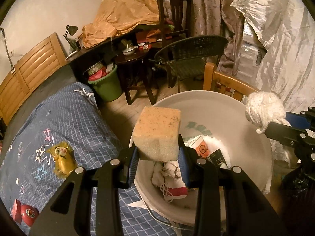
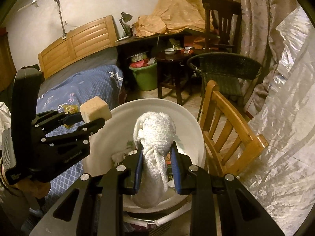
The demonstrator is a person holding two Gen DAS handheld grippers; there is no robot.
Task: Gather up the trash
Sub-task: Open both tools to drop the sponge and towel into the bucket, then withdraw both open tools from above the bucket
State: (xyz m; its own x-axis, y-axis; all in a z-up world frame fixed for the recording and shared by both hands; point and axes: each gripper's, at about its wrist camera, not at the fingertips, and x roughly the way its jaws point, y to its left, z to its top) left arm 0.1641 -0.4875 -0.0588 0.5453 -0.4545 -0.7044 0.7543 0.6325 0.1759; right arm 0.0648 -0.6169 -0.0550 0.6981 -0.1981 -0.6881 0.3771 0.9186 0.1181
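Observation:
A tan sponge block (image 1: 158,131) is clamped between the blue pads of my left gripper (image 1: 158,158), over the near rim of a white bucket (image 1: 246,122). Paper scraps and a red-and-white wrapper (image 1: 175,190) lie inside the bucket. My right gripper (image 2: 156,157) is shut on a knotted white cloth (image 2: 154,135), held above the same white bucket (image 2: 189,118). The left wrist view shows the white cloth (image 1: 263,112) at the right, over the bucket's far rim. In the right wrist view the left gripper (image 2: 92,118) with the sponge block (image 2: 95,110) sits at the bucket's left edge.
A bed with a blue checked cover (image 1: 65,122) lies left of the bucket, with a yellow wrapper (image 1: 63,159) and a red box (image 1: 21,214) on it. A wooden chair (image 2: 226,137) stands right of the bucket. A green bin (image 1: 106,84), dark table and wicker chair (image 1: 195,55) stand behind.

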